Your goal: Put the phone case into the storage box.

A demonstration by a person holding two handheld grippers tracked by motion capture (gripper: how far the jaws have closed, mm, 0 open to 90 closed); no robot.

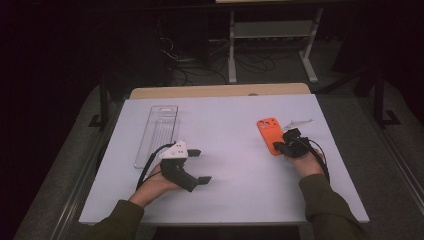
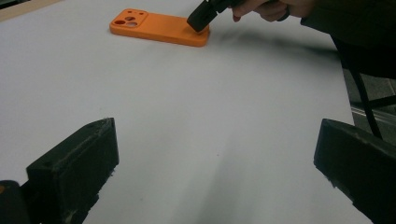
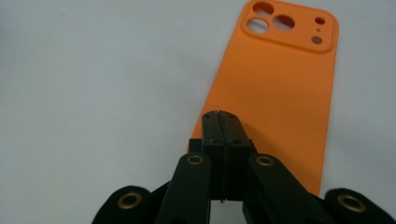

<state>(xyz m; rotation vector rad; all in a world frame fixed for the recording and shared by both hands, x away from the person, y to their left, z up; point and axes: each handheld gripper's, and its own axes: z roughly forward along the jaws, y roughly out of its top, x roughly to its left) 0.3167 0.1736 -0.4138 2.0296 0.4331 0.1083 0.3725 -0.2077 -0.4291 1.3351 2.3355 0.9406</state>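
Two hand-held grippers at a white table (image 1: 225, 190), seen from above and along each tool's own jaws. An orange phone case (image 1: 269, 135) lies flat, back up, on the right half of the table, its camera cut-outs at the far end. The right gripper (image 1: 281, 148) has its jaws pressed fully together with nothing between them, and the closed tip sits over the near end of the case; in the right gripper view the joined jaws (image 3: 220, 122) overlap the orange surface (image 3: 285, 88), and in the left gripper view the same tip (image 2: 200, 22) appears to rest on or just above the case's near corner (image 2: 159, 27), though contact cannot be confirmed. The left gripper (image 1: 197, 166) hovers over the left half of the table, well apart from the case, with its jaws spread wide and nothing in them. A clear plastic tray (image 1: 157, 135) lies at the left, beyond this gripper. Likely risks: a closed tip pushing on one end of a light, smooth case may make it spin or skate across the table instead of moving straight; downward pressure near the edge may tip the far end up; and a sideways shove could carry the case off the right edge, which is near.
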